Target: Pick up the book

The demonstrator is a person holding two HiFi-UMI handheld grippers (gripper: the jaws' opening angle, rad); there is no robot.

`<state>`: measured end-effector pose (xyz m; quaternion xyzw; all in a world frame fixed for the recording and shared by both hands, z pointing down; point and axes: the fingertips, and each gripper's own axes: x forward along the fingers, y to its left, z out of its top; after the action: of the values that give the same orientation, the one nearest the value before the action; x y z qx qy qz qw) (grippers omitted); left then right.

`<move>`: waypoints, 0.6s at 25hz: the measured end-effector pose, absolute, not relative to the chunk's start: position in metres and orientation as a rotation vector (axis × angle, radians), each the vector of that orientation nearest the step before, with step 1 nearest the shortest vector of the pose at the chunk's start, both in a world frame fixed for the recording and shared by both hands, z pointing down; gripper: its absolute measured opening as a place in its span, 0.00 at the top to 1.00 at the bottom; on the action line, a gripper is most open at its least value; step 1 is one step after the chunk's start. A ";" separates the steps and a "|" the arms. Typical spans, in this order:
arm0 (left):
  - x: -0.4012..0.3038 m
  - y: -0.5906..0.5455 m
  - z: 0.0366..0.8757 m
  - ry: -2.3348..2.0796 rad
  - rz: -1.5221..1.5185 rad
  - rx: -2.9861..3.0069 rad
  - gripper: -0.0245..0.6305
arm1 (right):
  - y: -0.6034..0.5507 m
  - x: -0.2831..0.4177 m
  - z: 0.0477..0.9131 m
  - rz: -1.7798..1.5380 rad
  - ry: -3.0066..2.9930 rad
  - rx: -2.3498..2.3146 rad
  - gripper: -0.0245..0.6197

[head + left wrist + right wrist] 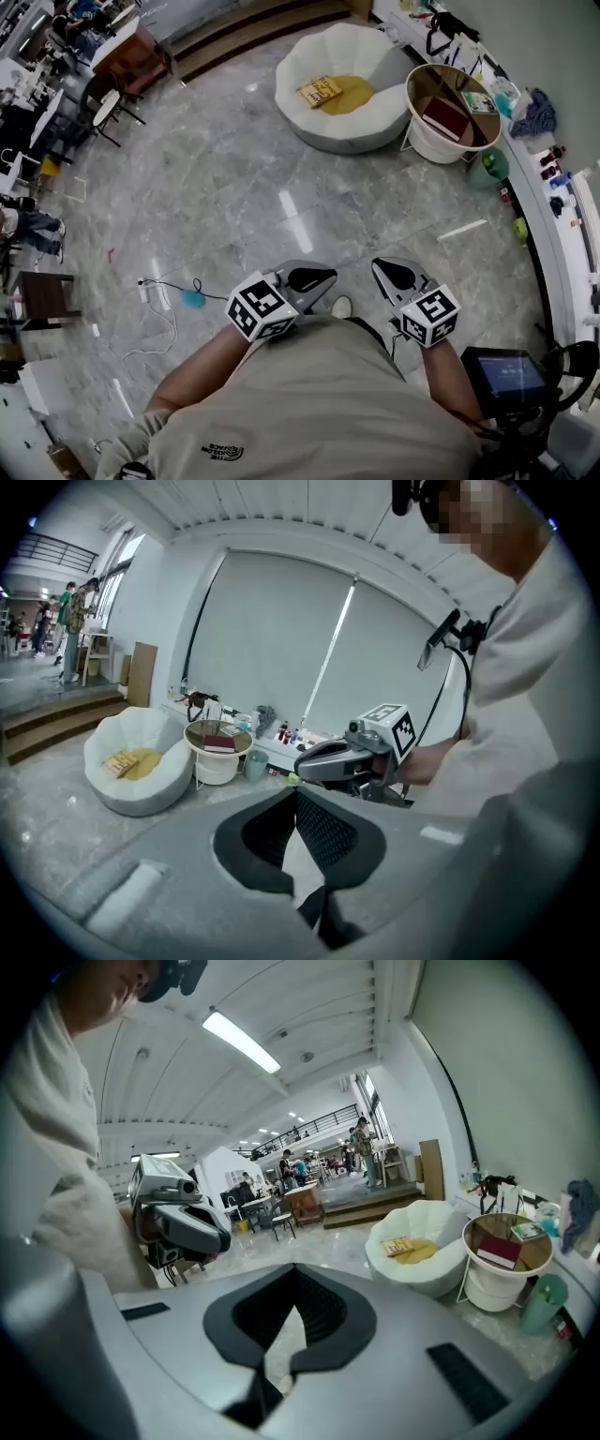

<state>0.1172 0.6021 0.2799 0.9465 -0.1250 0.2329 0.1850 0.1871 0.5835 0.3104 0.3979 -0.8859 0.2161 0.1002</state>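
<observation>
A yellow book (320,91) lies in a white beanbag chair (375,122) far ahead across the floor. A dark red book (446,117) rests on the round side table (417,141) beside it. Both grippers are held close to the person's body, well away from the books. My left gripper (330,278) and right gripper (379,266) are shut and empty. The left gripper view shows its shut tips (296,794), the right gripper (323,761), the yellow book (119,763) and the red book (219,744). In the right gripper view, past its tips (294,1269), are the yellow book (399,1246) and the red book (498,1251).
A white cable with a blue object (192,298) lies on the marble floor at the left. A green bin (489,169) stands by the side table. A long shelf (553,234) with bottles runs along the right wall. Chairs and tables (103,103) crowd the far left.
</observation>
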 end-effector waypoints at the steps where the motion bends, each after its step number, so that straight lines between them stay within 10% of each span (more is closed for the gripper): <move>1: 0.116 0.598 0.281 -0.362 0.658 2.663 0.95 | 0.579 0.189 0.311 0.663 -2.631 1.187 0.94; 15: 0.061 0.475 0.296 -0.392 0.559 2.619 0.95 | 0.459 0.139 0.336 0.768 -2.612 1.185 0.76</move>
<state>0.0613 0.4755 0.2959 0.9449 -0.1413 0.2016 0.2158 0.1387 0.4592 0.3365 0.3975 -0.8765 0.2577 0.0859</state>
